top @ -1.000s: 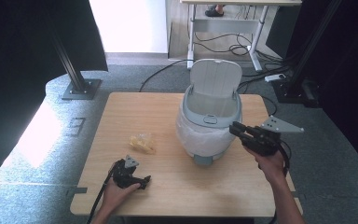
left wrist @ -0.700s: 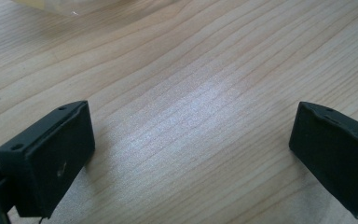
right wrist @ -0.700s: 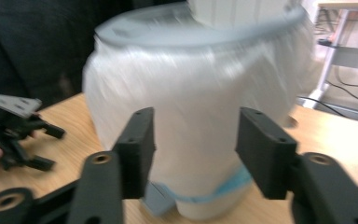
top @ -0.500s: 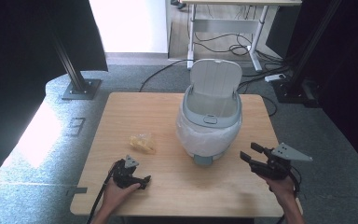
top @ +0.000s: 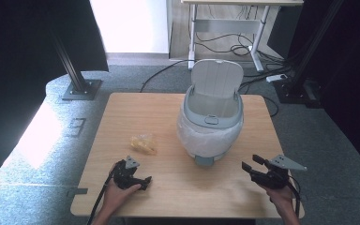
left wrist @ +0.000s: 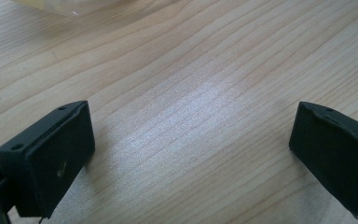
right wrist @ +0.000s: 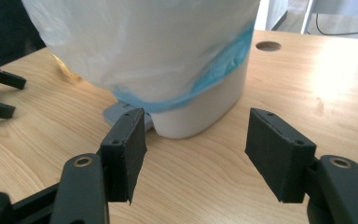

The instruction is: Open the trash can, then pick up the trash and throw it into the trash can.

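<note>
Near the table's front edge — my right claw (top: 253,165) wide, nothing in it | bin (top: 211,126) just ahead | left claw (top: 143,180) wide too — empty

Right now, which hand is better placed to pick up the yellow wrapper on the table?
Left. The left claw rests open on the table just in front of the yellow wrapper, with bare wood between them. The right claw, also open, sits across the table beside the bin.

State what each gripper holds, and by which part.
Nothing. The left gripper and right gripper have open, empty jaws over the table, apart from the bin.
</note>
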A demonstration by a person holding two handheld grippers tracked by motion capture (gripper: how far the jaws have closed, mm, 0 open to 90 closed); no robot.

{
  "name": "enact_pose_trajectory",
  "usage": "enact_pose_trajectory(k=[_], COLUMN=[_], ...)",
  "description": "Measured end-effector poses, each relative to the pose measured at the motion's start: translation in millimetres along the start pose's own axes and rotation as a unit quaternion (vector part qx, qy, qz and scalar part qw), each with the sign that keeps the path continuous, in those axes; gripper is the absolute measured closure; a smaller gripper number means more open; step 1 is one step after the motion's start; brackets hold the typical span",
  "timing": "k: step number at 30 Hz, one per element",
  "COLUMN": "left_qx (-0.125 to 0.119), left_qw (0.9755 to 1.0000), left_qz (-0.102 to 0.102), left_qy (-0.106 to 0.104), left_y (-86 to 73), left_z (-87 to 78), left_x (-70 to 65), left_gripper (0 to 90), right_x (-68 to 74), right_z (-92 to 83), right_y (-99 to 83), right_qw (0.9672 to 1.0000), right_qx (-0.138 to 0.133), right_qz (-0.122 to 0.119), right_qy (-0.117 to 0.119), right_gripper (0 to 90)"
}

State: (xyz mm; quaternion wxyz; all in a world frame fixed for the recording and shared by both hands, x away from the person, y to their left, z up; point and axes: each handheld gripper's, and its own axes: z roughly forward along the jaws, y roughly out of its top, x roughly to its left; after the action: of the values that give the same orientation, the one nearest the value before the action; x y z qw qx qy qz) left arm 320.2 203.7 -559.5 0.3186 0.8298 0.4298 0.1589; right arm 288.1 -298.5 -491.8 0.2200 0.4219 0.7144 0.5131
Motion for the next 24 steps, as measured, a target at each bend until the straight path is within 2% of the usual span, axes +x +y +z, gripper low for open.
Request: enact_pose_trajectory(k=[8, 12, 16, 24], left_qx=[0.0, -0.001, -0.002, -0.028], left_qw=[1.0, 0.9999, 0.9998, 0.999], left_qz=[-0.005, -0.008, -0.01, -0.026], left_qy=[0.004, 0.007, 0.015, 0.022], left_y=[-0.5, -0.7, -0.5, 2.0], left_z=[-0.4, -0.8, -4.3, -18.0], left_x=[-1.1, -1.7, -1.9, 3.8], left_gripper=[0.0, 0.0, 6.0, 6.6], right_x=[-1.4, -0.9, -0.8, -0.7], right_z=[-0.5, 1.8, 5.5, 8.4], right_y=[-1.7, -4.5, -9.4, -14.8], right_qw=[1.0, 1.0, 0.9999, 0.9997], right_qx=[-0.003, 0.006, 0.017, 0.026], right_qz=[0.004, 0.002, 0.0, 0.004], right_qy=[-0.001, 0.001, -0.001, 0.0], right_gripper=[37.6, 37.5, 37.5, 37.5])
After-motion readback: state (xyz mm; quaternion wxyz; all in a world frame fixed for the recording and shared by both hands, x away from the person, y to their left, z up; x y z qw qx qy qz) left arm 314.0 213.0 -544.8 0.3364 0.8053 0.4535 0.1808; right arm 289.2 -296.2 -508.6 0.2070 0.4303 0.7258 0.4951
